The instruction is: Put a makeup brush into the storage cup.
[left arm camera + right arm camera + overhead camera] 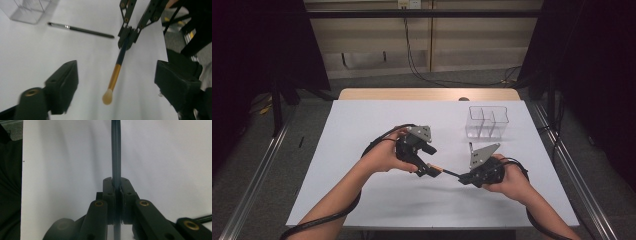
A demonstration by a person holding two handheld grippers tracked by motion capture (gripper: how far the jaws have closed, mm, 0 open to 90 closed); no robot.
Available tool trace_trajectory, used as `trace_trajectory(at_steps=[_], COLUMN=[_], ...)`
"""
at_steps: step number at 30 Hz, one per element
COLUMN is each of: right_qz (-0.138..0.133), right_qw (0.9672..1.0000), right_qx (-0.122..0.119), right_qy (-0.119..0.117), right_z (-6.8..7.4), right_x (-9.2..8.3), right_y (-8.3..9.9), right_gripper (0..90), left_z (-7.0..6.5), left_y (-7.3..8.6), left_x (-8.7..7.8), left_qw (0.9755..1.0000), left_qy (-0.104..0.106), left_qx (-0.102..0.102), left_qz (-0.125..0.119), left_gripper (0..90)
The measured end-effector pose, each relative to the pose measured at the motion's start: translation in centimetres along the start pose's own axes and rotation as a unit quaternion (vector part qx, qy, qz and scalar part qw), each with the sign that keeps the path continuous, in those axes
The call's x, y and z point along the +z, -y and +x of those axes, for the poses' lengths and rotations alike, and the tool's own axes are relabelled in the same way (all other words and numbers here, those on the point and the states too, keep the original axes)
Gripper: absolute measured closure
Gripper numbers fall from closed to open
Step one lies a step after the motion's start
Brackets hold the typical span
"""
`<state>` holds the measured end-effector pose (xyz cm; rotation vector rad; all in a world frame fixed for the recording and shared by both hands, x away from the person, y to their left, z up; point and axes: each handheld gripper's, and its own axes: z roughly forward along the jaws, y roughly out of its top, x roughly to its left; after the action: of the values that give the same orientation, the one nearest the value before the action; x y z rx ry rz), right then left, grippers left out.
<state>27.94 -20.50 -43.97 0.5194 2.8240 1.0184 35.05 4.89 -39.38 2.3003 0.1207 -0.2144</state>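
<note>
- Right now the right gripper is clamping a slim brush by its dark handle; in the right gripper view its jaws are pressing tight on the shaft, which is running straight out ahead.
- Meanwhile the left gripper is standing wide open, its two pads sitting well apart on either side of the brush's gold ferrule and pale tip, touching neither.
- The brush is hanging above the white desk, between the two grippers, toward the middle of the near edge.
- A second brush is lying flat on the desk, near the clear divided container that is standing toward the far right corner.
- Judging from this, a handover is being set up, and the risks are sitting in the timing:
  - if the right gripper lets go before the left one has closed, the brush will probably drop and roll on the desk;
  - if the left pads close on the soft tip instead of the ferrule, the tip may get squashed or the hold may slip;
  - a closing off-centre could lever the thin handle sideways in the right gripper's narrow hold.
</note>
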Motion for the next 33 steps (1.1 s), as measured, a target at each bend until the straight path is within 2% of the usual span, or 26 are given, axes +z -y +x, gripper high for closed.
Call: trace_trajectory(at_steps=[3,6,10,15,22,26,30,33], right_qz=[-0.011,-0.025,-0.046,-0.063,-0.104,-0.120,-0.134,-0.152], right_qw=[0.9999,0.9996,0.9986,0.9973,0.9925,0.9904,0.9882,0.9850], right_qx=[0.006,0.014,0.023,0.037,0.063,0.069,0.073,0.082], right_qy=[0.002,0.003,0.005,0.005,0.003,0.003,0.009,0.011], right_z=[0.0,0.0,0.0,0.0,-0.1,0.1,0.1,0.1], right_x=[-0.1,-0.2,-0.3,-0.3,-0.1,0.0,-0.1,-0.2], right_y=[0.1,0.2,0.2,0.5,0.9,0.9,1.0,1.1], right_gripper=[85.3,85.4,85.4,85.4,85.4,85.4,85.4,85.4], left_z=[0.0,0.2,0.4,0.3,0.3,0.4,0.4,0.4], left_y=[0.4,0.8,1.3,1.5,1.9,2.1,2.2,2.4], left_x=[-0.1,-0.3,-0.3,-0.5,-0.6,-0.7,-1.0,-1.0], left_qw=[0.9998,0.9989,0.9973,0.9947,0.9897,0.9882,0.9857,0.9841], left_qy=[-0.006,-0.008,-0.014,-0.014,-0.025,-0.027,-0.030,-0.033], left_qx=[0.001,-0.009,-0.017,-0.016,-0.026,-0.026,-0.029,-0.033], left_qz=[-0.021,-0.045,-0.071,-0.100,-0.139,-0.148,-0.163,-0.172], left_gripper=[12.7,11.3,10.5,10.7,10.1,9.9,9.6,9.6])
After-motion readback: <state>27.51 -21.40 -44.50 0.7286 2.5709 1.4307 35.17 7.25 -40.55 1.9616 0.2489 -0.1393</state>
